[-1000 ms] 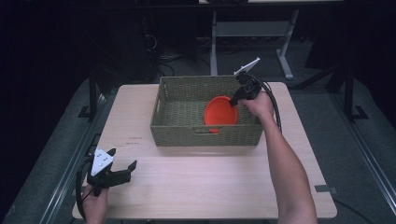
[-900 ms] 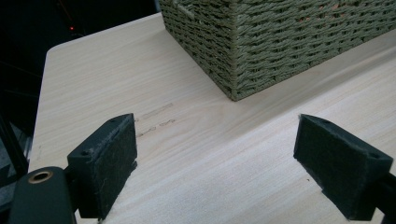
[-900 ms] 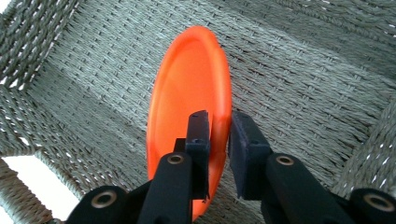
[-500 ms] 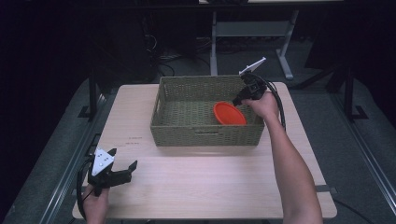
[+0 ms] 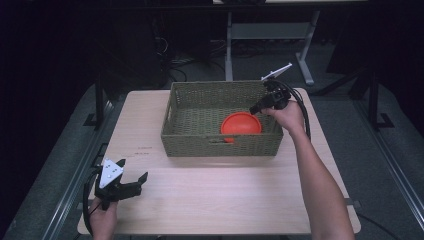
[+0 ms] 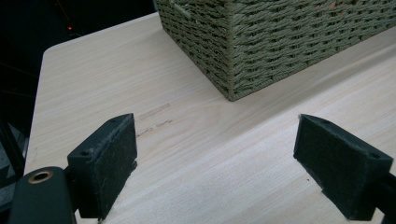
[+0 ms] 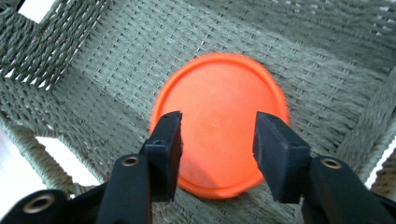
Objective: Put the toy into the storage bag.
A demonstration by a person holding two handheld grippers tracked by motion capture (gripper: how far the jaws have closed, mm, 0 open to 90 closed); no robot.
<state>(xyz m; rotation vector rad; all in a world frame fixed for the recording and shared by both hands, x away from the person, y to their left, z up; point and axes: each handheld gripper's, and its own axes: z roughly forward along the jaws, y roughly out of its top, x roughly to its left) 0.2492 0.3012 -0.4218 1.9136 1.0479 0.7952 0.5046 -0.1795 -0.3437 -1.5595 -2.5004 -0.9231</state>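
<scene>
An orange round plate lies flat on the floor of a green woven basket, toward its right front corner. My right gripper hovers over the basket's right end, just behind the plate. In the right gripper view the jaws stand open above the plate, with nothing between them. My left gripper rests at the table's front left corner. It is open and holds nothing, and in its own view its pads frame bare wood.
The basket stands at the back middle of the light wooden table. Its floor is bare apart from the plate. A table frame and cables stand on the dark floor behind.
The orange plate went from tilted on the right gripper to lying flat in the basket. The right gripper let it go and drew back to the right. The left gripper stayed put.
</scene>
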